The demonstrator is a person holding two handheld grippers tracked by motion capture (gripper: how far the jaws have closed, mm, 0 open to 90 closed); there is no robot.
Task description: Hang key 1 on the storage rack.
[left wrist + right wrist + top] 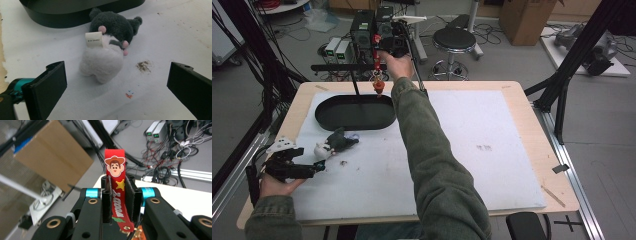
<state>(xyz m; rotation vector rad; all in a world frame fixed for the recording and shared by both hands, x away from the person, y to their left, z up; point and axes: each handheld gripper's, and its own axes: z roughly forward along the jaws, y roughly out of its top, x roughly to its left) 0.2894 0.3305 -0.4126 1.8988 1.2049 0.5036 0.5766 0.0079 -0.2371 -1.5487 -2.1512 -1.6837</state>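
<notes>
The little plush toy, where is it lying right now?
The plush toy lies on the white mat at the table's left side, just in front of the black tray, between the open left tongs.

"WOODY" on red strap (115, 182)

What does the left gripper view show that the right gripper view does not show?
Left gripper view alone: a plush toy lying on the white mat, with a paper tag, near the black oval tray; the left gripper stands open around it, not touching.

Right gripper view alone: the right gripper shut on a red strap bearing a cowboy face, above the floor cables.

Both share: black fingers with a teal part.
</notes>
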